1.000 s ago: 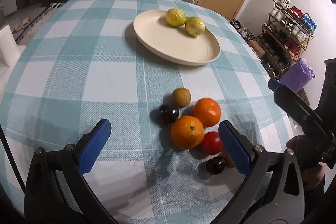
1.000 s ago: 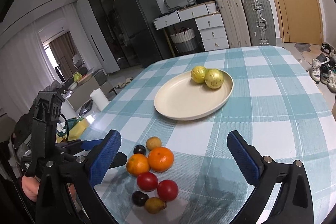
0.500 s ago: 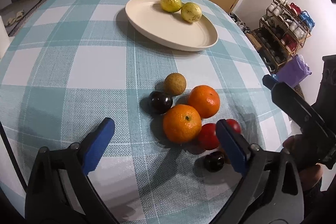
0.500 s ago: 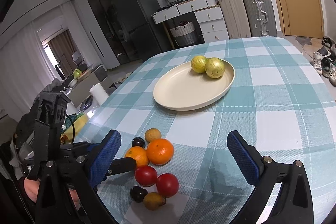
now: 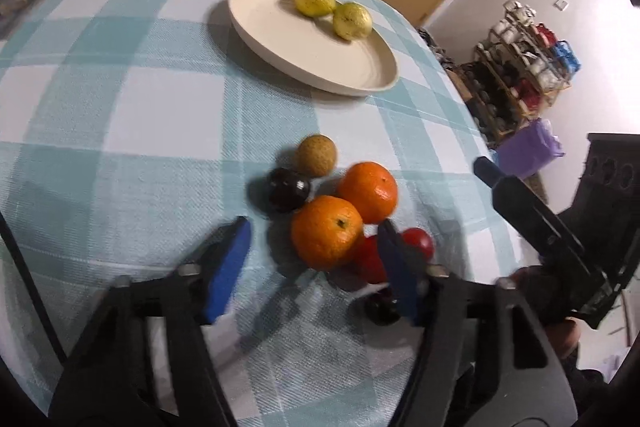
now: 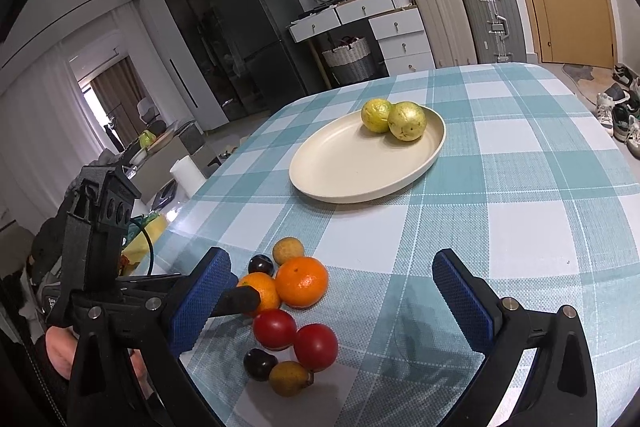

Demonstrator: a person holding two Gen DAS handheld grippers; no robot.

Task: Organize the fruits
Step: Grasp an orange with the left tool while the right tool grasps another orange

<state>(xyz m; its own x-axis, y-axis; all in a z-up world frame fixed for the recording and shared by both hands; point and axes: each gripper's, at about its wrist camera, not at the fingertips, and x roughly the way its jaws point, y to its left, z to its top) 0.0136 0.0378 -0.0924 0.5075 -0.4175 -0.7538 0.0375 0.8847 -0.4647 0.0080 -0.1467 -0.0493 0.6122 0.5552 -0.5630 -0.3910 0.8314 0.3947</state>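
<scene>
Tablecloth (image 6: 500,211) teal-white check; plate (image 6: 344,167) cream; two oranges (image 5: 326,237) orange; tomatoes (image 6: 275,329) red; gripper pads (image 6: 460,291) blue.

Left wrist camera: I am looking steeply down, close over the fruit cluster (image 5: 332,211), cream plate (image 5: 280,39) toward 12 o'clock. Right wrist camera: I am facing shallower across the checked table (image 6: 520,187), cluster at 7 o'clock. Both views are sharing fruit, plate, tablecloth.

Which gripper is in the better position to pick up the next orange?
Left. The left gripper is closing with the nearer orange between its jaws; the right gripper hangs open, short of the fruit pile.
</scene>
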